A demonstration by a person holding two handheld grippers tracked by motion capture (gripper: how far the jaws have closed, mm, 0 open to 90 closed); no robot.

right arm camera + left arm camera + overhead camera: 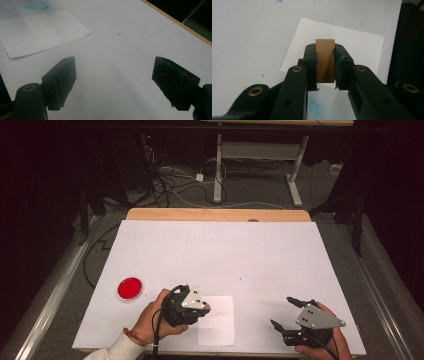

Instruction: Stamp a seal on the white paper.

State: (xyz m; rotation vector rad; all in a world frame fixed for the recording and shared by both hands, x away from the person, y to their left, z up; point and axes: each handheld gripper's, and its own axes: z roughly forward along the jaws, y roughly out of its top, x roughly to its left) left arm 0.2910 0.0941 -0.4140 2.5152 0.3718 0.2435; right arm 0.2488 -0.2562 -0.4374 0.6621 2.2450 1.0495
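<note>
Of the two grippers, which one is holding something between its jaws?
The left gripper: its jaws are shut on a small brown wooden block above the sheet of paper. The right gripper stands wide open with nothing between its jaws.

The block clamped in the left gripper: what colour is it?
Brown, like plain wood. The block shows best in the left gripper view, held between the jaws.

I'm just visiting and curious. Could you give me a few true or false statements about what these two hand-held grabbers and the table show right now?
1. The left gripper clamps a brown block. True.
2. The right gripper holds a paper sheet. False: its jaws are wide apart and empty.
3. A red dish sits left of the left gripper. True.
4. The block is above the dish. False: it is over the sheet.
</note>
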